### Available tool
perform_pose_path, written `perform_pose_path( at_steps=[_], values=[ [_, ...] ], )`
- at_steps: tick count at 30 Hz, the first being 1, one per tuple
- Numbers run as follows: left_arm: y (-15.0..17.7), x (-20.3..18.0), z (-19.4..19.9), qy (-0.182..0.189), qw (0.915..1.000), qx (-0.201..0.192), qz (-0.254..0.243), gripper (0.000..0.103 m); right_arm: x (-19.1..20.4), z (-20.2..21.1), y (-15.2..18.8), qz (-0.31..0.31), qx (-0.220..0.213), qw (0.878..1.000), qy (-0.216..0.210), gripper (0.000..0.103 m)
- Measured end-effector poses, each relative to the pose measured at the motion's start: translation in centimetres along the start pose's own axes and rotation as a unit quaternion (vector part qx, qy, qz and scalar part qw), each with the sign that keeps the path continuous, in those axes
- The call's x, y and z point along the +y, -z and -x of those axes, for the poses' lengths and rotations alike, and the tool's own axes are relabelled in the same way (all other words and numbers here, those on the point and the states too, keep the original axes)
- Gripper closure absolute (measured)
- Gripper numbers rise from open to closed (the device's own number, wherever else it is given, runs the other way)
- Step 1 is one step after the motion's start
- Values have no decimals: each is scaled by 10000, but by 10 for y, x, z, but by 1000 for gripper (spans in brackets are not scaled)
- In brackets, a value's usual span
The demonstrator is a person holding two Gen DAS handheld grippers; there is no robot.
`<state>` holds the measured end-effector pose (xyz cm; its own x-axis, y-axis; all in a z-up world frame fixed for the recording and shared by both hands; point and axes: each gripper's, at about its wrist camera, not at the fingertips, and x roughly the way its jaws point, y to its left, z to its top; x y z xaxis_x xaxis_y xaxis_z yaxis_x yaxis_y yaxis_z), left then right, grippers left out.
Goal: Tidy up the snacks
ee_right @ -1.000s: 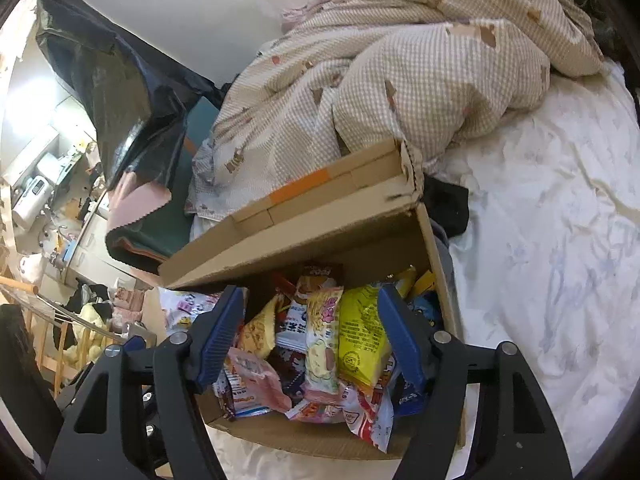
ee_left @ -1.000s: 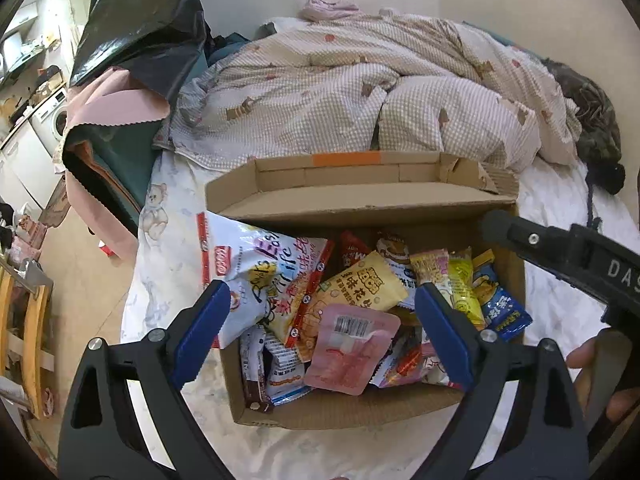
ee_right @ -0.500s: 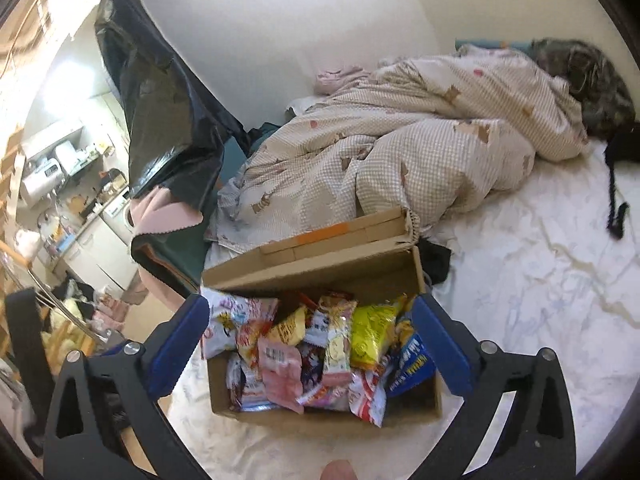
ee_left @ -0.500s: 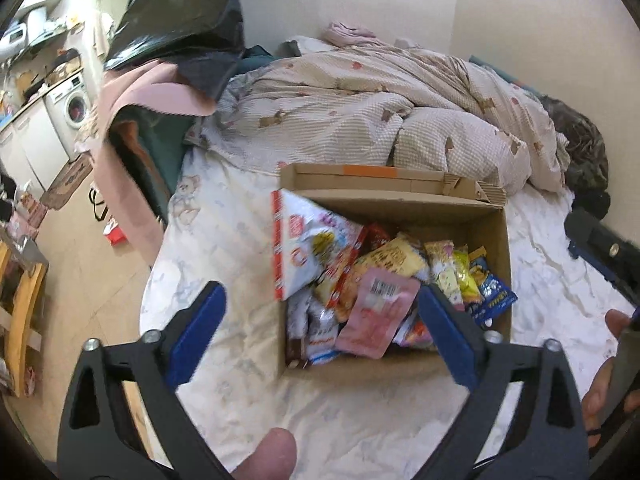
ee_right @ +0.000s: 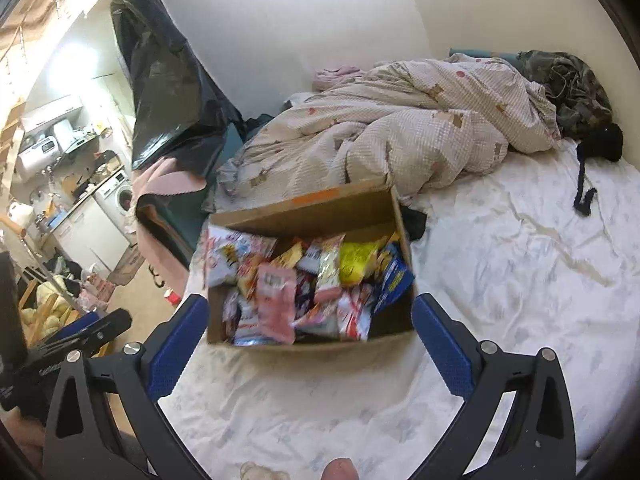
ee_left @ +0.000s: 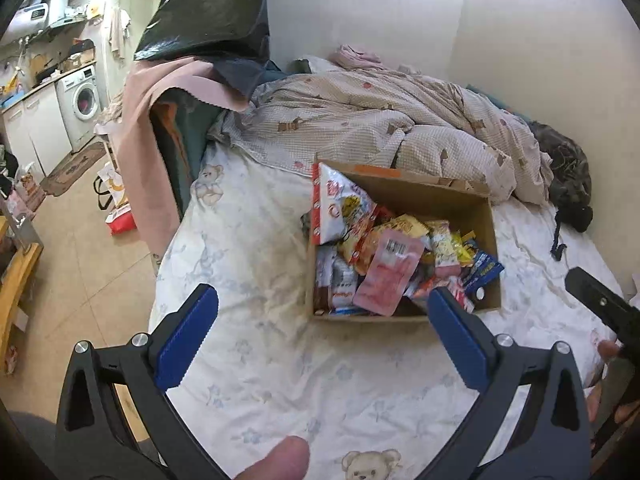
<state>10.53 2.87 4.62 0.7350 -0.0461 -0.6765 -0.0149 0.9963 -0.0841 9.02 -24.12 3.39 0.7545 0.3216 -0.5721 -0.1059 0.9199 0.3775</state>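
Observation:
An open cardboard box (ee_left: 490, 220) (ee_right: 308, 210) full of several snack packets sits on the white bed sheet. A pink packet (ee_left: 390, 272) (ee_right: 276, 300) lies on top; a large white bag (ee_left: 334, 208) leans at its left wall. My left gripper (ee_left: 322, 334) hangs open over bare sheet, short of the box and nearer its left front corner. My right gripper (ee_right: 310, 334) is open too, its blue pads (ee_right: 174, 346) flanking the box's near wall from a distance. Neither holds anything.
A rumpled checked duvet (ee_left: 380, 124) (ee_right: 400, 128) lies behind the box. A black plastic bag (ee_left: 208, 12) and pink cloth (ee_left: 152, 120) stand at the bed's left side, with floor and a washing machine (ee_left: 82, 100) beyond. The other gripper's black arm (ee_left: 600, 304) shows at right.
Both grippers have pulled back and up from the box, which now looks smaller and farther. Their jaws went from partly closed to wide open. The snacks stay in the box.

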Motion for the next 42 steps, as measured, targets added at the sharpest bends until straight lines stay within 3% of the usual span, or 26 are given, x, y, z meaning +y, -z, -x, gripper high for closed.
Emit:
perform_pose_path(
  at_steps=[4,6,9,12,22,42],
  values=[
    [13,1,6,54,10000,-25,25,0,15,8,20,334,-112,9988,352,0],
    [17,-2,13,-27,9997,-228,-83,0,18,9,24,447,-200,9974,520,0],
    [16,-5,19,-193,9985,-475,-206,0,20,7,26,484,-222,9972,534,0],
    [16,-7,21,-104,9981,-547,-250,0,25,2,29,667,-258,9953,659,0],
    [23,-17,12,-144,9982,-378,-433,0,29,-12,35,642,-57,9957,668,0],
    [24,-15,5,-111,9990,-267,-337,0,24,-15,33,470,25,9971,599,0]
  ],
)
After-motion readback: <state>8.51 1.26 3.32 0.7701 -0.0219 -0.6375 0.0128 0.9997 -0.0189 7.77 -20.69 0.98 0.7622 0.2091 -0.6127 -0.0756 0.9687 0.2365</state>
